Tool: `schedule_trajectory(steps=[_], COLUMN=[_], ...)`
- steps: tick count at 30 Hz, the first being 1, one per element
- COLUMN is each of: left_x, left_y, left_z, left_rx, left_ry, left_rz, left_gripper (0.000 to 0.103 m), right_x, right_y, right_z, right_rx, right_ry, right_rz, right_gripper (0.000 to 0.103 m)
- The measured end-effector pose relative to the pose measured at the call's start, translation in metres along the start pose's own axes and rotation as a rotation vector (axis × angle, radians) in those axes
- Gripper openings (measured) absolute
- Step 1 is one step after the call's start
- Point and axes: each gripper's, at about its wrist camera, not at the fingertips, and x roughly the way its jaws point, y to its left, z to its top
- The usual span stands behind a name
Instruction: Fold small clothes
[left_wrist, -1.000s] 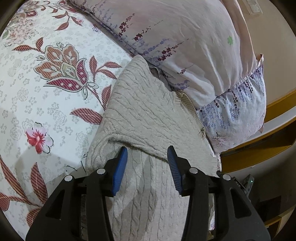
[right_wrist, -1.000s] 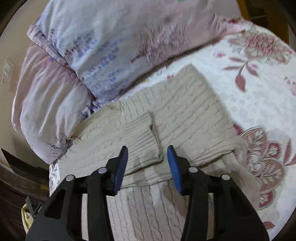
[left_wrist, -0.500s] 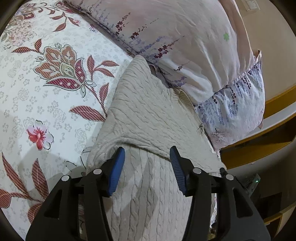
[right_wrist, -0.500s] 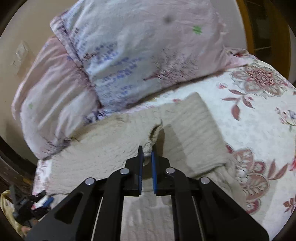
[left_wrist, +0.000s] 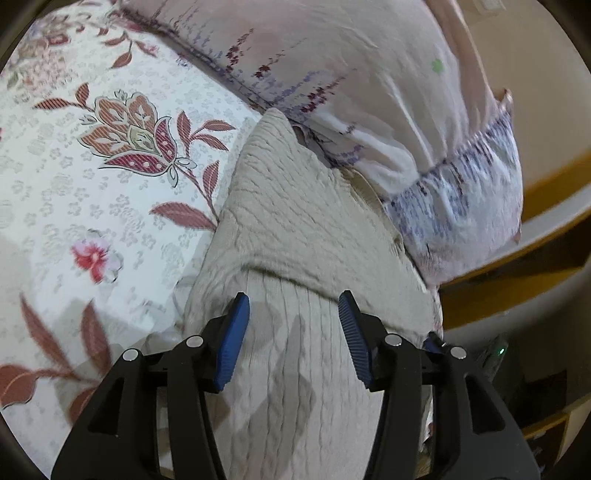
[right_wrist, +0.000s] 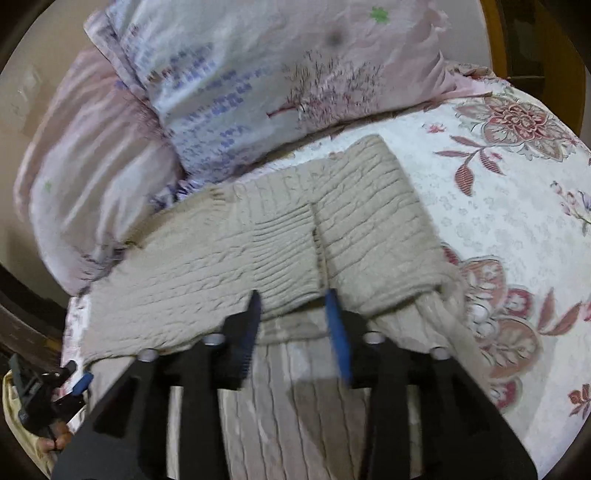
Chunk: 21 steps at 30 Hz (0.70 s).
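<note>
With both sets of fingers spread and gripping nothing, the fold is at a pause between grabs. Right gripper (right_wrist: 293, 302): jaws apart, blue pads straddling the near edge of the two sleeves (right_wrist: 317, 243), which lie folded inward and meet at a seam almost dead centre between the pads. Motion blur on the fingers, so I can't say if the tips touch the knit or sit just above it. Left gripper (left_wrist: 293, 308): jaws also wide, nothing clamped, hovering over the lower body of the beige cable-knit sweater (left_wrist: 295, 387), just short of the sleeve band's edge that runs across in front of the tips.

Key relation: the sweater's long axis runs straight out from both grippers, hem toward the person, collar end toward the pillows (right_wrist: 280, 85). The folded sleeve band lies crosswise to that axis. So the remaining fold is likely lengthwise, hem up onto the sleeve band. The hem is below both views, not visible.

Arm split: sweater sits on the floral bedsheet (left_wrist: 92, 206), its far end tucked against the pillows. In the left view the sheet-side edge is near the left pad; in the right view the sheet-side edge lies out past the right pad. Neither is clearly nearer the hem.

Risk: thick knit, sleeves may slide off when the hem is lifted.
</note>
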Motion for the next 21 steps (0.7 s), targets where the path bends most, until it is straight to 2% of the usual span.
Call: schedule_trajectory(steps=[5, 10, 14, 21], left_x=[-0.033, -0.061, -0.071, -0.077], left_y=[0.003, 0.01, 0.016, 0.021], left_z=[-0.017, -0.037, -0.053, -0.085], left_rx=[0.075, 0.126, 0.132, 0.105], left_ry=[-0.007, -0.013, 0.013, 0.063], left_rz=[0.025, 0.07, 0.072, 0.012], left_gripper=[0.052, 0.052, 0.052, 0.051], right_x=[-0.039, -0.075, -0.093, -0.099], right_y=[-0.025, -0.072, -0.098, -0.11], right_z=[-0.012, -0.037, -0.059, -0.093], right_rx=[-0.006, 0.023, 0.063, 0.097], right_ry=[-0.023, 0.005, 0.053, 0.167], right_rz=[0.034, 0.021, 0.068, 0.2], right_gripper=[0.056, 0.056, 0.056, 0.033])
